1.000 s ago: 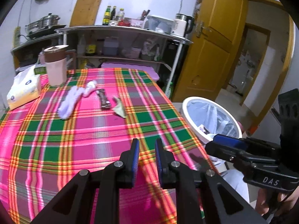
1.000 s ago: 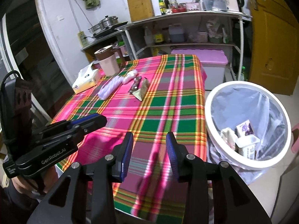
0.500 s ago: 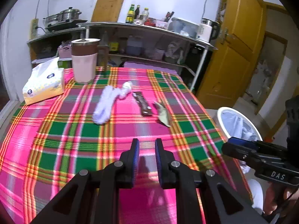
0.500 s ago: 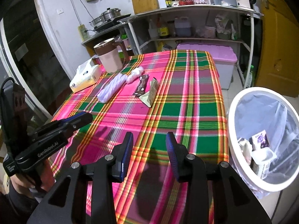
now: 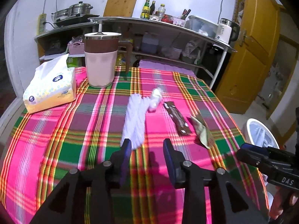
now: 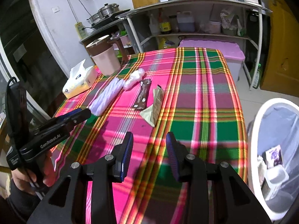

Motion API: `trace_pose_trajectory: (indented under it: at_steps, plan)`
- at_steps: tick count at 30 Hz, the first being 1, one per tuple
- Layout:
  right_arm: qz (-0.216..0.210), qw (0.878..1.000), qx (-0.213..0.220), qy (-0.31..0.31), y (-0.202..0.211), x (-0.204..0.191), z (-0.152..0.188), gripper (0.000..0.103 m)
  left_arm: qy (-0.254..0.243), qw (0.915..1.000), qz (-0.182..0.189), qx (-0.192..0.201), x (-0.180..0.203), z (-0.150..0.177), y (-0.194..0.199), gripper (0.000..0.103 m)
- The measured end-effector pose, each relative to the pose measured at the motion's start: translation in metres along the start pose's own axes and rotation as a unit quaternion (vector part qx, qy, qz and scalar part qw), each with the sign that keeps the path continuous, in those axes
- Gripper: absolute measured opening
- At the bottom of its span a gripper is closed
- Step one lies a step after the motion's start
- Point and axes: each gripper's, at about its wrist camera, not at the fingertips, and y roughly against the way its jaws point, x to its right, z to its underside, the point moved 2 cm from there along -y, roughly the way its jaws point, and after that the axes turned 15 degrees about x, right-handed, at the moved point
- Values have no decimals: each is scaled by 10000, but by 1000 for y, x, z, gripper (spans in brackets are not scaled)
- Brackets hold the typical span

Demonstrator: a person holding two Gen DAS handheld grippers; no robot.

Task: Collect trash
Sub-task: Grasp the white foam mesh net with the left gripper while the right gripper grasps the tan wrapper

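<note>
Wrappers (image 5: 177, 118) (image 5: 201, 131): two; bin (image 6: 252, 130): one

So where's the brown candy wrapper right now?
The brown candy wrapper lies flat mid-table on the plaid cloth, between the white plastic bag and the tan packet, ahead of both tongs.

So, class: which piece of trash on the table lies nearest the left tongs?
The long white wrapper; its end sits between the left tongs, unlike the brown and beige ones.
</note>
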Motion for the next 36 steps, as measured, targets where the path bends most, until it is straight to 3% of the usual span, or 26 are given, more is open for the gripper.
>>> trace_pose_trajectory:
  at_steps: [16, 18, 19, 20, 25, 36]
  plan:
    - [18, 9998, -197, -70, -74, 5, -18, 37, 26, 9993, -94, -366, -13, -2, -62, 38]
    - [58, 9996, -265, -84, -82, 7, -17, 37, 84, 9991, -70, -417, -15, -1, -64, 32]
    - [62, 9995, -282, -96, -84, 8, -16, 32, 107, 9990, -52, -425, -16, -1, -64, 31]
    - [68, 9995, -296, -98, -85, 8, -15, 24, 115, 9991, -44, -416, -16, -1, -64, 30]
    - [114, 9995, -271, -123, -82, 11, -15, 15, 23, 9995, -34, -300, -11, -1, -58, 24]
    - [53, 9998, -129, -136, -46, 10, -9, 13, -12, 9998, 159, -71, 12, 2, -14, 23]
